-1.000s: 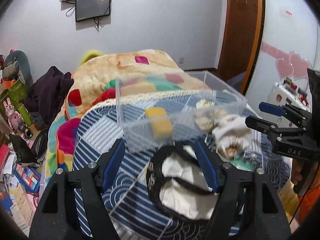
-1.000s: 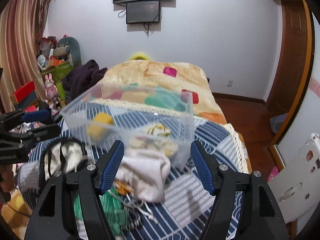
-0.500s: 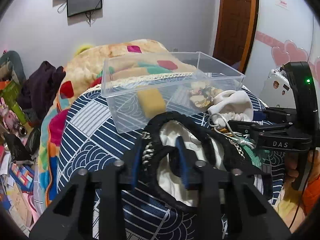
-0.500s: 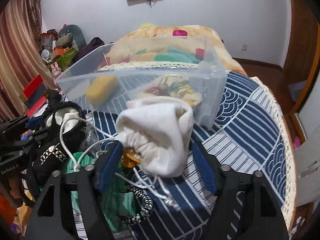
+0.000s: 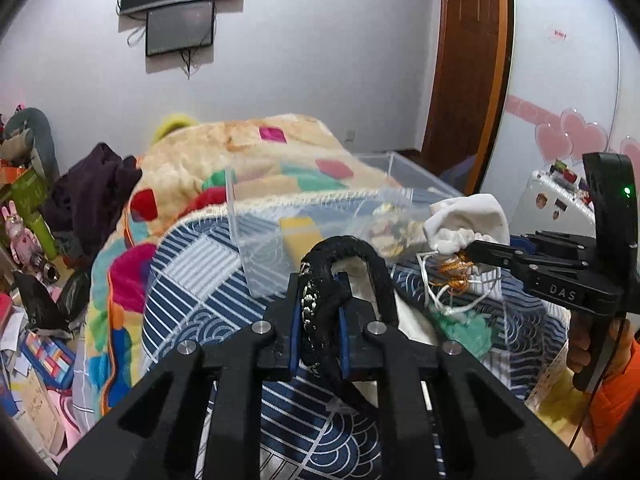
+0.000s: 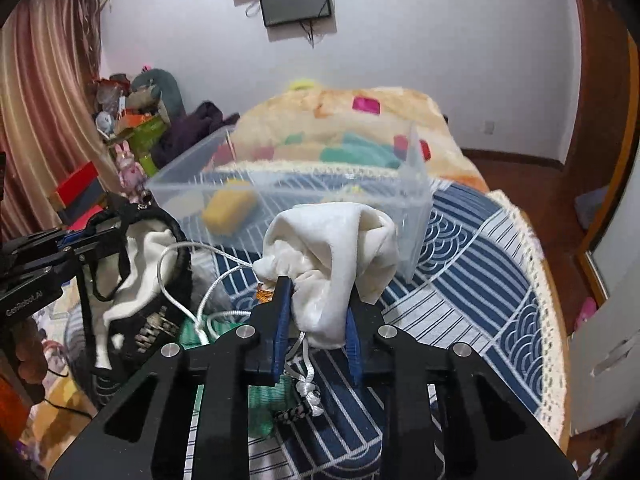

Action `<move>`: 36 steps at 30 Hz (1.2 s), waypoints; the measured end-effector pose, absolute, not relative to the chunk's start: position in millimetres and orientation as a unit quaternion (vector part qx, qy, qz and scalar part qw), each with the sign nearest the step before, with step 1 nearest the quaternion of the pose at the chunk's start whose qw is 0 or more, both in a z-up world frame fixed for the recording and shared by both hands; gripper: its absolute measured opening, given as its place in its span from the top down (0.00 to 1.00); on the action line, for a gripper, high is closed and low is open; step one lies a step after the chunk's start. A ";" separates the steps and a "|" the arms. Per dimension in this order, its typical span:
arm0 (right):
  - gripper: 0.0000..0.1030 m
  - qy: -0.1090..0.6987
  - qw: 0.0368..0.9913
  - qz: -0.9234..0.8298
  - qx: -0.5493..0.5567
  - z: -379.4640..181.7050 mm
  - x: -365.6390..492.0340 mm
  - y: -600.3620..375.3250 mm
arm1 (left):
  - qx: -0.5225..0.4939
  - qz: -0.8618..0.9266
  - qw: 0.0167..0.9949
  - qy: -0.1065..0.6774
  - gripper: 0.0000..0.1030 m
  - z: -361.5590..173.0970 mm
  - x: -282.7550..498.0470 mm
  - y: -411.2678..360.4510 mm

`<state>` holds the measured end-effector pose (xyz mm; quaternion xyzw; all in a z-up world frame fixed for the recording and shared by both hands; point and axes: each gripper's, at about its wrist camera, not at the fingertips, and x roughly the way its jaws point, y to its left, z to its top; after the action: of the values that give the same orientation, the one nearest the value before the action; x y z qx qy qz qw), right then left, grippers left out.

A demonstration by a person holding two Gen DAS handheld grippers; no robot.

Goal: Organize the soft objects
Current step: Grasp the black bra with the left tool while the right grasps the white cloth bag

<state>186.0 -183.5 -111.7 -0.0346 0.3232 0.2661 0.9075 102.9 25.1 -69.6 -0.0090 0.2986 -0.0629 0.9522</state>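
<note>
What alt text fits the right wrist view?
The right gripper is shut on a white drawstring pouch, with a clear plastic bin holding a yellow sponge just behind it on a blue patterned cloth. At left, the left gripper pinches a black-trimmed bag.

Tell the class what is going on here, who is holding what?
A person holds two grippers over a bed. The left gripper is shut on the black-trimmed bag; the right gripper is shut on the white drawstring pouch. Behind them, the clear plastic bin already holds a yellow sponge.
</note>
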 end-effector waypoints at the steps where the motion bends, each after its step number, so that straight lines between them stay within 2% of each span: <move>1: 0.79 0.316 0.910 0.266 -0.035 -107.4 183.5 -184.3 | -0.010 -0.062 0.954 0.294 0.86 -66.0 102.3 25.1; 21: 0.79 0.232 0.937 0.261 -0.018 -53.7 194.3 -179.8 | -0.055 -0.003 0.974 0.219 0.86 1.9 158.4 47.2; 29: 0.79 0.222 0.941 0.254 -0.008 -46.6 209.3 -168.6 | -0.078 0.027 0.972 0.218 0.86 4.7 194.5 51.4; 36: 0.79 0.237 0.940 0.244 -0.012 -54.7 228.4 -156.7 | -0.090 0.048 0.966 0.237 0.86 -17.5 223.8 51.1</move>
<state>228.4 -156.7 -54.7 -0.0116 0.2373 0.2439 0.9402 223.8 51.1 -17.5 -0.0901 0.2372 0.0481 0.9661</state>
